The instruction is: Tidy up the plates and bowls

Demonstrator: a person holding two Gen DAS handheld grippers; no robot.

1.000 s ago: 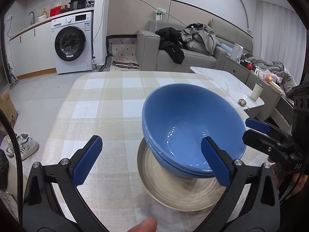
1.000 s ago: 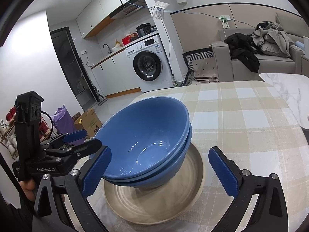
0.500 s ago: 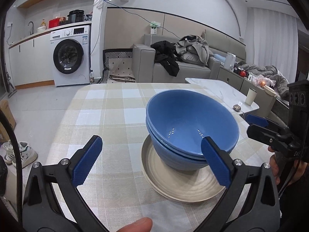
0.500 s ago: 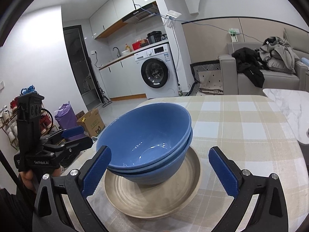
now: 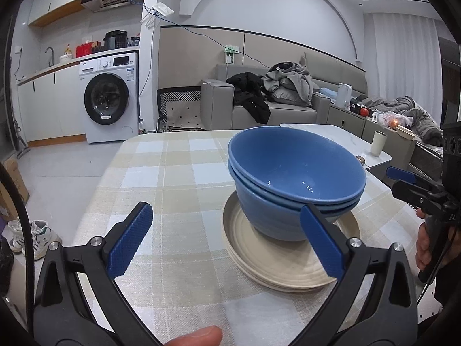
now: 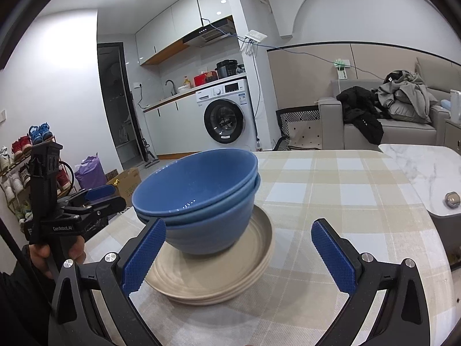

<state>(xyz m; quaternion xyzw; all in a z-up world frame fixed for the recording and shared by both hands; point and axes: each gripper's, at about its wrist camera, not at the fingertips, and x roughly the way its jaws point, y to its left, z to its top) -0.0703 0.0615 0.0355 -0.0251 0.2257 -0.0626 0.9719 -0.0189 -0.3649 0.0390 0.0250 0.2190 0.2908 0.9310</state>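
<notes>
Bowls on plates, mid-table.

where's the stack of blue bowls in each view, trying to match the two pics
Left wrist view: the two nested blue ceramic bowls sit right of centre on the stacked beige ridged plates, just beyond the right blue pad of the left tongs.
Right wrist view: the bowls sit left of centre, above the left pad of the right tongs.
Shared landmark: the white front-loading washing machine behind the checked-cloth table.
</notes>
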